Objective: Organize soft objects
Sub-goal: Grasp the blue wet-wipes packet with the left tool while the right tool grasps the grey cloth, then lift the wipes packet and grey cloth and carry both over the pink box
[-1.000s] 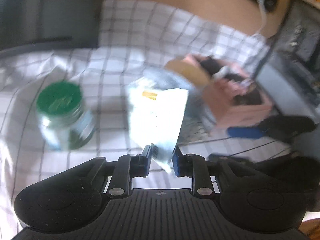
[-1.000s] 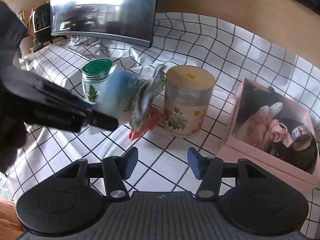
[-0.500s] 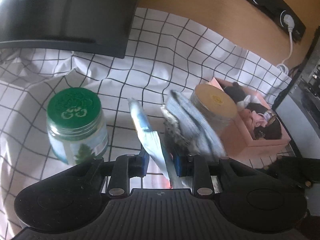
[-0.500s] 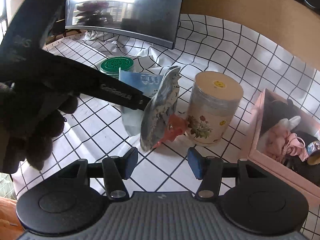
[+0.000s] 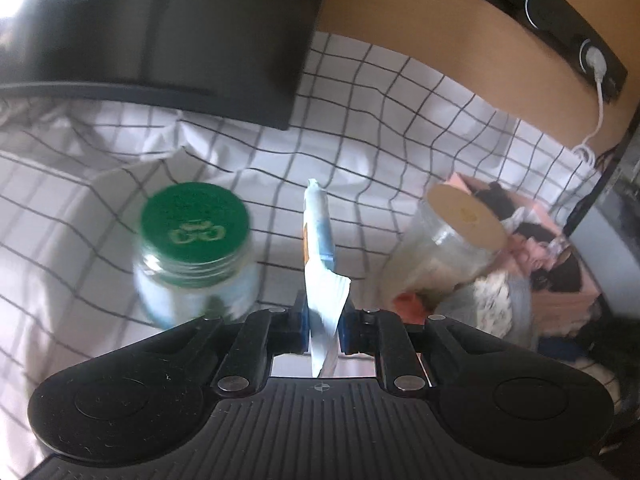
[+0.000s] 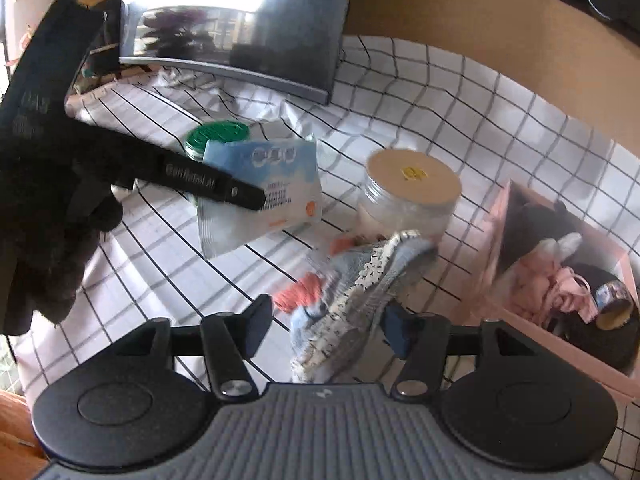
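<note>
My left gripper point(image 5: 323, 330) is shut on a blue and white tissue packet point(image 5: 320, 264), held edge-on above the checked cloth; the packet shows in the right wrist view point(image 6: 264, 192) with the left gripper's finger point(image 6: 240, 194) across it. A grey-blue patterned sock point(image 6: 356, 296) lies crumpled with an orange sock point(image 6: 300, 292) on the cloth, between the jaws of my open right gripper point(image 6: 328, 328). The socks show in the left wrist view point(image 5: 496, 300) beside the jar.
A green-lidded glass jar point(image 5: 196, 256) and a tan-lidded jar point(image 6: 408, 196) stand on the checked cloth point(image 6: 400, 92). A pink box point(image 6: 560, 280) with soft items sits at the right. A dark monitor point(image 6: 240, 28) stands behind.
The grey-blue sock has dropped away from the packet onto the cloth in front of my right gripper. My left gripper still holds the packet, now further left of the tan jar.
</note>
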A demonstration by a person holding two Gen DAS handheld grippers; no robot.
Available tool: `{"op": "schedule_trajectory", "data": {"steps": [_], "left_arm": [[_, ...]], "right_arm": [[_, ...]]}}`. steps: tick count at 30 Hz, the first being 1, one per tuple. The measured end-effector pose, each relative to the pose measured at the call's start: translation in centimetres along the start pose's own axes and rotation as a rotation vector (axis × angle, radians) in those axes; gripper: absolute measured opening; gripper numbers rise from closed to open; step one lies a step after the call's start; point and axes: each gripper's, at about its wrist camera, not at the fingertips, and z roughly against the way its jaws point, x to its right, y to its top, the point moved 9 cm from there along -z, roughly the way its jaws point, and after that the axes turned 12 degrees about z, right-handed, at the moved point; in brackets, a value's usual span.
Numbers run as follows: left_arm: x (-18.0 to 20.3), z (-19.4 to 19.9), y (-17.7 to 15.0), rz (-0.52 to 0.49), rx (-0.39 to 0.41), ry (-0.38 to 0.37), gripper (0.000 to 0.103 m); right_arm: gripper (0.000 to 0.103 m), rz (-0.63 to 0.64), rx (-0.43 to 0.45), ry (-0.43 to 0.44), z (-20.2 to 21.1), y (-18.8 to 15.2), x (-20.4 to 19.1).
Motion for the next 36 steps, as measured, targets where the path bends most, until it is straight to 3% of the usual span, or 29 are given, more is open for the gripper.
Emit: {"op": "schedule_trajectory", "data": {"steps": [3,9,14,15,17,18,19,22,26,31,36], "left_arm": [[-0.5,0.7,-0.4,-0.028,0.008,0.012,0.016],[-1.1,1.4,-0.8,-0.044,0.017,0.017,0.016],[-1.5,1.3,-0.7,-0.036,0.012,0.015,0.016],[-1.5,1.3,-0.7,-0.036,0.012,0.013,0.016],[-1.4,1.2,-0.8,-0.033,0.016,0.011,0.016],[-1.5,1.2,-0.7,-0.032,0.017,0.007,0.016],[-1.5,1.1,-0.7,-0.023,0.017,0.006,0.016],[-1.0,1.3,-0.5,-0.028,0.033,-0.005,0.016],[0.5,2.5,1.4,-0.053,0.082,-0.036,0.016],[2.0,4.6,7.4,-0.120,0.201,-0.019,0.016],[3.1,6.9,12.4,-0.174,0.307,0.007,0.016]], "right_arm": [[0.070,-0.025,0.005,0.014,-0.3,0.9,-0.1],[0.070,-0.120,-0.055,-0.017,-3.5,1.0,2.2],[0.070,-0.159,-0.055,-0.017,-5.1,1.3,3.4],[0.066,-0.168,-0.049,-0.012,-5.1,1.5,3.5],[0.042,-0.173,-0.055,0.000,-5.3,2.0,3.6],[0.022,-0.161,-0.078,0.011,-5.6,2.1,3.4],[0.012,-0.154,-0.102,0.027,-5.9,2.2,3.2],[0.011,-0.147,-0.118,0.077,-5.6,3.3,2.5],[0.010,-0.133,-0.048,0.112,-3.6,7.6,3.2],[0.010,-0.147,0.069,0.083,-1.0,15.4,7.5],[0.010,-0.174,0.148,0.029,2.2,19.5,11.7]]}}
